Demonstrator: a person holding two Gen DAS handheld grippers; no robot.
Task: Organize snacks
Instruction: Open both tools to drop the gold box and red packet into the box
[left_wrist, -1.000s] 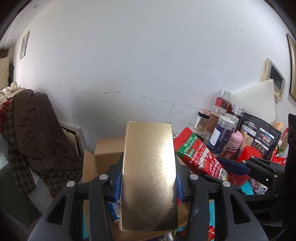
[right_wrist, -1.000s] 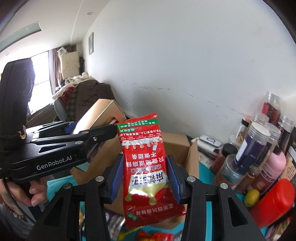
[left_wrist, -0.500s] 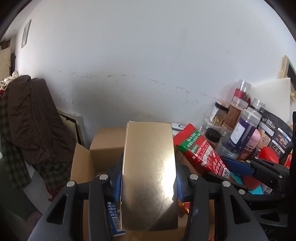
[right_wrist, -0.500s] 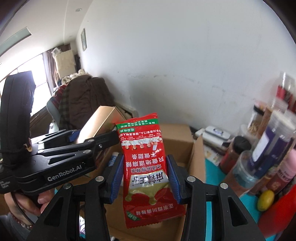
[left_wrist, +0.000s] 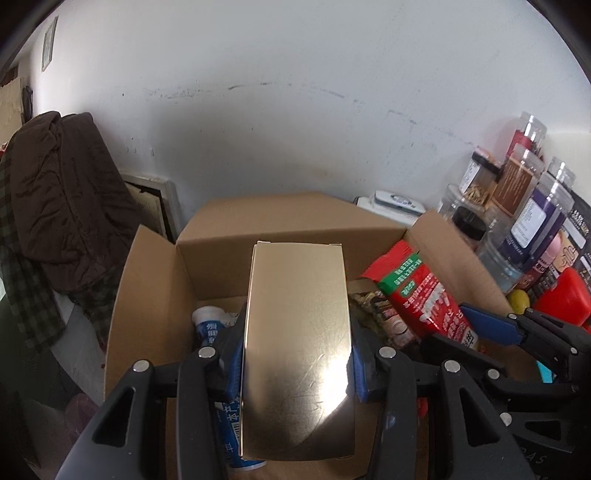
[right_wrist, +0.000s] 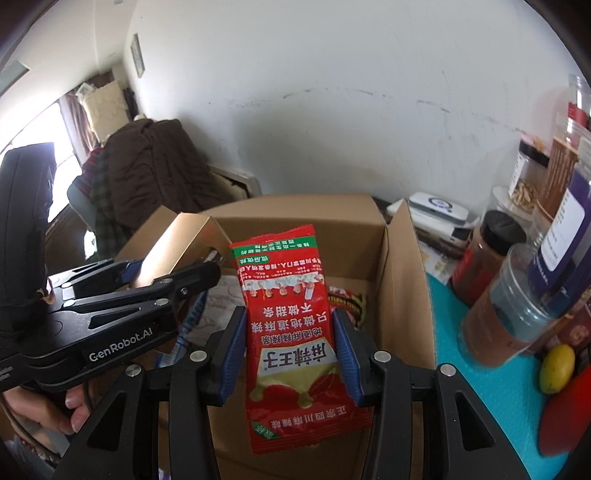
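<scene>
Looking along the left gripper (left_wrist: 297, 363), its wrist view showed the blue pads pressed on both long sides of a gold box (left_wrist: 297, 347), whose long axis ran forward, away from the camera. The open cardboard carton (left_wrist: 288, 225) lay directly below and ahead of the box, with a blue-and-white packet (left_wrist: 210, 328) and other snack wrappers already on its floor. At the right of this view the right gripper (left_wrist: 469, 326) held a red snack packet (left_wrist: 424, 299) over the carton's right part. In the right wrist view, the right gripper (right_wrist: 290, 345) was closed on the red snack packet (right_wrist: 291, 325) at its middle, the packet upright along the fingers and hanging above the inside of the cardboard carton (right_wrist: 402, 280). The left gripper (right_wrist: 177, 280) with the gold box (right_wrist: 173, 240) stood to the left, over the carton's left side. Both grippers seemed equally near to the carton, so each thing probably only needed a short way down before release.
</scene>
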